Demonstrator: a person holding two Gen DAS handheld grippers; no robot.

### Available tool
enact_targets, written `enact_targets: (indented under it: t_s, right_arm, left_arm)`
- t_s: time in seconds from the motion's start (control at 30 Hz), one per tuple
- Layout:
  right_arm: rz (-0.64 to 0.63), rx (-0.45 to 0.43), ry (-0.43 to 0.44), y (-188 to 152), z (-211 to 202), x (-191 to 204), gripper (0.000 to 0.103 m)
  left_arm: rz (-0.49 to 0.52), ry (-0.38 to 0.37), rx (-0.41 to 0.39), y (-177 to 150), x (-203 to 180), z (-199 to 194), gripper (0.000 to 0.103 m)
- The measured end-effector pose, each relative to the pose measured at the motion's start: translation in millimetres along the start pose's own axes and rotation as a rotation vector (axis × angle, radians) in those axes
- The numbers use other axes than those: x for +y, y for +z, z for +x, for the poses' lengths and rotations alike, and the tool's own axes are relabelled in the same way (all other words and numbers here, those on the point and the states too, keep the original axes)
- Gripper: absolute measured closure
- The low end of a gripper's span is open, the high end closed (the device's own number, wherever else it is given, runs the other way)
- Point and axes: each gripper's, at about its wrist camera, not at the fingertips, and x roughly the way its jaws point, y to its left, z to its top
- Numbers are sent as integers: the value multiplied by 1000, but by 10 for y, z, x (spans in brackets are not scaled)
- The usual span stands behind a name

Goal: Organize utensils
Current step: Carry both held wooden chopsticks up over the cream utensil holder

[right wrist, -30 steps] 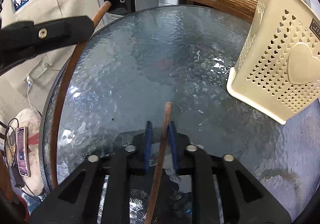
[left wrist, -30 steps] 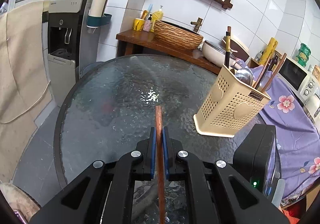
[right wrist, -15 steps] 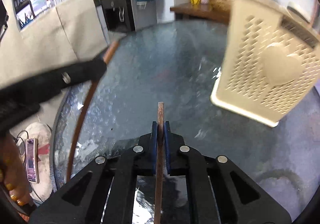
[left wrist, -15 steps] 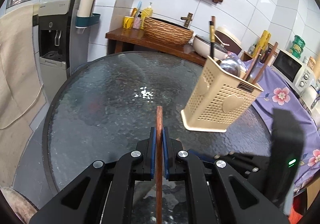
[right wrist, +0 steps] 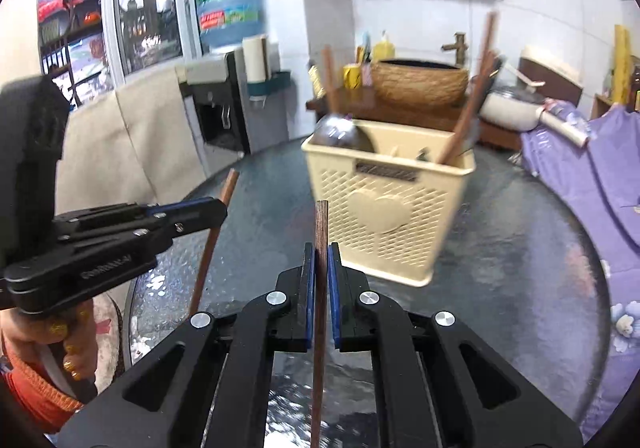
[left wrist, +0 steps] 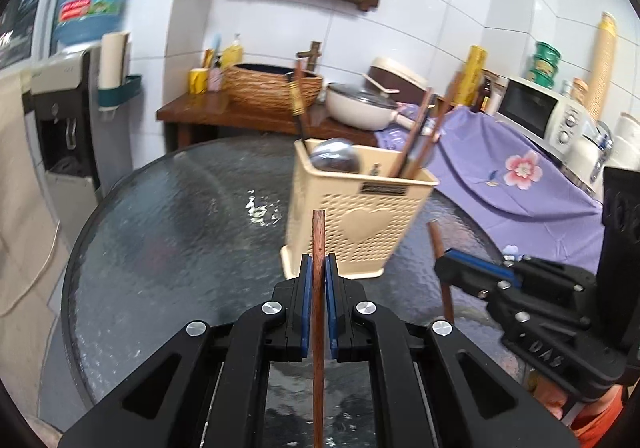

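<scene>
My left gripper (left wrist: 316, 268) is shut on a brown wooden chopstick (left wrist: 318, 236) whose tip points up toward the holder. My right gripper (right wrist: 320, 260) is shut on a second brown chopstick (right wrist: 321, 224). Both are held above the round glass table (left wrist: 168, 216), in front of a cream perforated utensil holder (left wrist: 360, 220) with a heart pattern; it also shows in the right wrist view (right wrist: 384, 208). It holds a metal ladle (left wrist: 334, 160) and several chopsticks (left wrist: 416, 136). Each gripper shows in the other's view: the right (left wrist: 452, 268), the left (right wrist: 216, 208).
A purple flowered cloth (left wrist: 520, 184) covers a counter right of the table, with a microwave (left wrist: 540, 112) behind. A wooden side table bears a woven basket (left wrist: 272, 88) and a pan (left wrist: 360, 104). A water dispenser (left wrist: 64, 120) stands at the left.
Both grippers have lifted and tilted up, each with its chopstick, and come closer to the holder's front. The right gripper closed onto its chopstick a second ago.
</scene>
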Motion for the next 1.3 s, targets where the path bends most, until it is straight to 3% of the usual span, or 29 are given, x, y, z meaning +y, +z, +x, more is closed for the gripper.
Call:
enact_targets:
  t_s: [0.33,0.77,1.0,1.3]
  right_arm:
    - [2,-77,-31,33,-452,-157,96]
    - [-16,-156,-41,268,-602,-131,96]
    - [-39,-184,-49,634,-631,-129,96]
    - [38,-186,-12,1338,-717,-320,96]
  left_arm:
    - [81,-34,-30,84,-406,-75,97]
    - [118,-59,-76,364,-518,-152,97]
    - [140,-64,-110,649,-560,-197,97]
    - [177,-70,-191,1264,-703,-423,97]
